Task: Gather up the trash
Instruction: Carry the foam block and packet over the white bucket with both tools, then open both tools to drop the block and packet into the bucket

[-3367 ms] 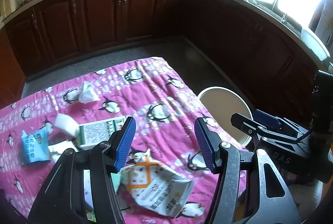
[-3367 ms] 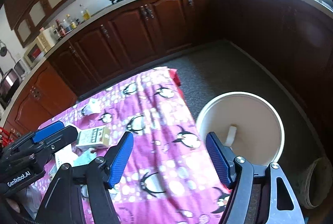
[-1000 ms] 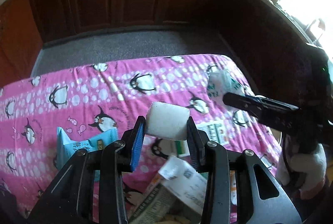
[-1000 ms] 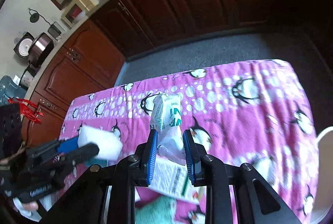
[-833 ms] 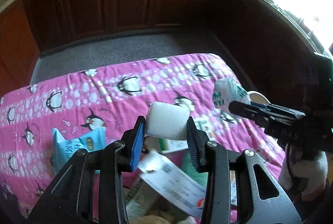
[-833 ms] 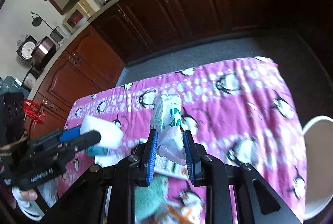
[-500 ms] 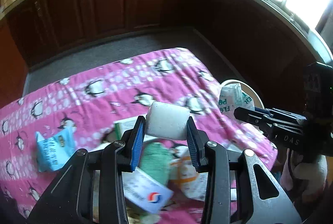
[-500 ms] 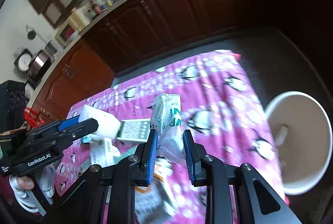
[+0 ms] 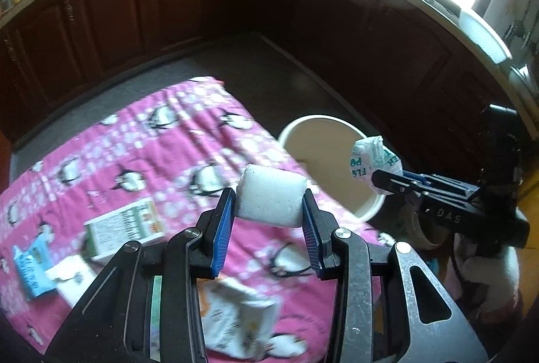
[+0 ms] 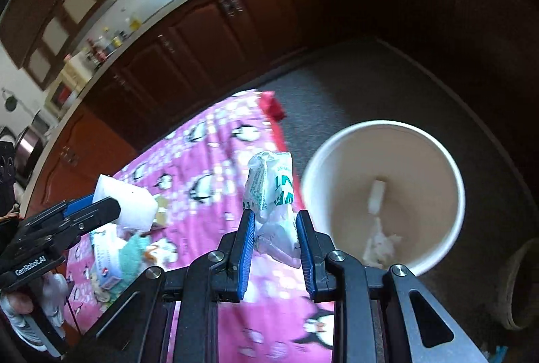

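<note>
Both grippers grip trash above the pink penguin cloth [image 9: 188, 144] and beside the cream bucket [image 10: 397, 140] at right of frame: left gripper [image 9: 269, 224] clamps a white foam block [image 9: 271, 199], right gripper [image 10: 273, 240] pinches a crumpled white wrapper [image 10: 273, 194].

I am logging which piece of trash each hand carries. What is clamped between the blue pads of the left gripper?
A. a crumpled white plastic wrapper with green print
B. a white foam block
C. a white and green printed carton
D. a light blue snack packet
B: in the left wrist view the left gripper is shut on the white foam block, while the crumpled wrapper with green print sits in the right gripper.
</note>
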{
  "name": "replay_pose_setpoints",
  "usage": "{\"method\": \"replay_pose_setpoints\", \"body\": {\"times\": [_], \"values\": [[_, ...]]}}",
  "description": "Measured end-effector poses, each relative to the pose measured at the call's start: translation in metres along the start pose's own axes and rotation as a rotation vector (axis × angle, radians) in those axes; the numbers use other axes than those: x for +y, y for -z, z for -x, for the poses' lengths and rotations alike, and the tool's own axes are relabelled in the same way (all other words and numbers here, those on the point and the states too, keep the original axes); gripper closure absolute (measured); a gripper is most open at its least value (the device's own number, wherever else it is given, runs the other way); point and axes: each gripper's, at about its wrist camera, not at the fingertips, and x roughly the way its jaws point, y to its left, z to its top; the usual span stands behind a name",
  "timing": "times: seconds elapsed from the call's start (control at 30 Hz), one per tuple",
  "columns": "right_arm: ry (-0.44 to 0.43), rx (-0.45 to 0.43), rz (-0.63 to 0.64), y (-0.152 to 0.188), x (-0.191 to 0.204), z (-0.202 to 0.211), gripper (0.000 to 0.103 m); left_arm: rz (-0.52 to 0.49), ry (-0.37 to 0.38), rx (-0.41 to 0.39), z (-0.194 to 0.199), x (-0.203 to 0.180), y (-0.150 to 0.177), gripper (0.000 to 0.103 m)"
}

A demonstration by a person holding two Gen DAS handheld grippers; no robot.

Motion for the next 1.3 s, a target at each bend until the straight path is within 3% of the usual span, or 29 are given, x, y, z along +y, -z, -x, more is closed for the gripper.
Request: {"method": "replay_pose_setpoints", "body": {"times": [0.27,0.43,0.5,0.53,0.57,0.67,1.3], "values": [[0.065,0.021,-0.07,0.0,-0.045,-0.004,0.079,0.014,0.085,0.037,-0.043,-0.035,-0.02,0.067],[0.138,0.038,-0.096,-0.002,-0.062,-0.016,0.078,0.079,0.15,0.047,-0.071,-0.038,-0.025,0.064],[0.173,0.032,-0.097,-0.005,-0.068,-0.019,0.069,0.11,0.171,0.052,-0.08,-0.038,-0.026,0.061],[0.183,0.026,-0.1,-0.005,-0.07,-0.019,0.058,0.116,0.17,0.051,-0.083,-0.038,-0.027,0.057],[0.188,0.02,-0.104,-0.006,-0.071,-0.019,0.054,0.118,0.173,0.046,-0.084,-0.039,-0.027,0.047],[0.186,0.018,-0.117,-0.007,-0.076,-0.018,0.054,0.125,0.2,0.039,-0.084,-0.038,-0.026,0.039],[0.16,0.022,-0.089,-0.002,-0.048,-0.017,0.053,0.086,0.077,0.0,-0.053,-0.016,-0.004,0.039]]}}
